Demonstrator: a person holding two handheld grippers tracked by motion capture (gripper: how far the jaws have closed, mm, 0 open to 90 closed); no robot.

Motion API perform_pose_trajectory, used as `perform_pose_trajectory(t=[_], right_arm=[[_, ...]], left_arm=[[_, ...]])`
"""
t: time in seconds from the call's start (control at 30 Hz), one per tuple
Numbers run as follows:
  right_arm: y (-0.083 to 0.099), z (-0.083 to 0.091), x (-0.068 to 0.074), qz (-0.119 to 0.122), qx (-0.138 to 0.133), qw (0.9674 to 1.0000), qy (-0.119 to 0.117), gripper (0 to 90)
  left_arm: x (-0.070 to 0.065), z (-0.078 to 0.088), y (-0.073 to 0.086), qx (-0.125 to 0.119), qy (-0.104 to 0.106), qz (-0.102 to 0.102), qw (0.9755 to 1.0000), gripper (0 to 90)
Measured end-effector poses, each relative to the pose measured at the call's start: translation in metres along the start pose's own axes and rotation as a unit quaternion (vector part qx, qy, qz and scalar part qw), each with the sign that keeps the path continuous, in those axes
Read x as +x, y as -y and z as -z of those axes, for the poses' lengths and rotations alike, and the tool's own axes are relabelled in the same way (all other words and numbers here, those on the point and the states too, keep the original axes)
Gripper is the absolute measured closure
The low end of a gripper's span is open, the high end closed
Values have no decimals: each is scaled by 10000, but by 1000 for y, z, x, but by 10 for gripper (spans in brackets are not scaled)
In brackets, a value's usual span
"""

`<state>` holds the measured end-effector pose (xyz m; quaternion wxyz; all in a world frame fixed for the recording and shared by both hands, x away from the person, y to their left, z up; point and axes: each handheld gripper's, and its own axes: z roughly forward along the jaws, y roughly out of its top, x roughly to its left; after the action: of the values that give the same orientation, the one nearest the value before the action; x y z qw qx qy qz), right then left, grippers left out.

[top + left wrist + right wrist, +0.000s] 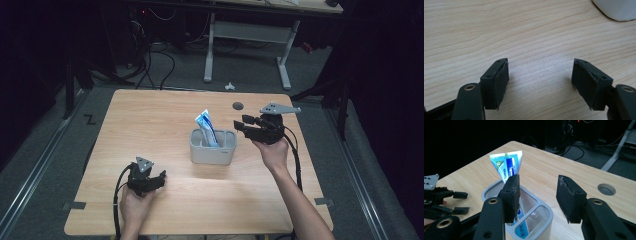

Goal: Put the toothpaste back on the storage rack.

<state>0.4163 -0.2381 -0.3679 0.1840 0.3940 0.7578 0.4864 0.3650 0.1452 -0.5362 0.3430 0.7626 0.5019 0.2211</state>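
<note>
While my right hand-held gripper (239, 127) hovers released, the upright blue-and-white toothpaste tube (205, 127) in the grey plastic holder (213, 152) stands at nine o'clock.

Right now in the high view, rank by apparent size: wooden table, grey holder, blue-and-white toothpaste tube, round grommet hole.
1. Light wooden table
2. Grey plastic two-compartment holder
3. Blue-and-white toothpaste tube, lower part hidden inside the holder
4. Dark round grommet hole
</note>
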Motion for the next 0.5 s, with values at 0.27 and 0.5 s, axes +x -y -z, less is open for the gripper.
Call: perform_pose_trajectory(t=[0.27, 0.5], right_arm=[[6, 6, -4, -82, -70, 9999, 36, 537], [12, 14, -11, -197, -112, 9997, 80, 537]], left_arm=[[0, 0, 0, 0, 1, 2, 10000, 305], [0, 0, 0, -2, 0, 4, 10000, 305]])
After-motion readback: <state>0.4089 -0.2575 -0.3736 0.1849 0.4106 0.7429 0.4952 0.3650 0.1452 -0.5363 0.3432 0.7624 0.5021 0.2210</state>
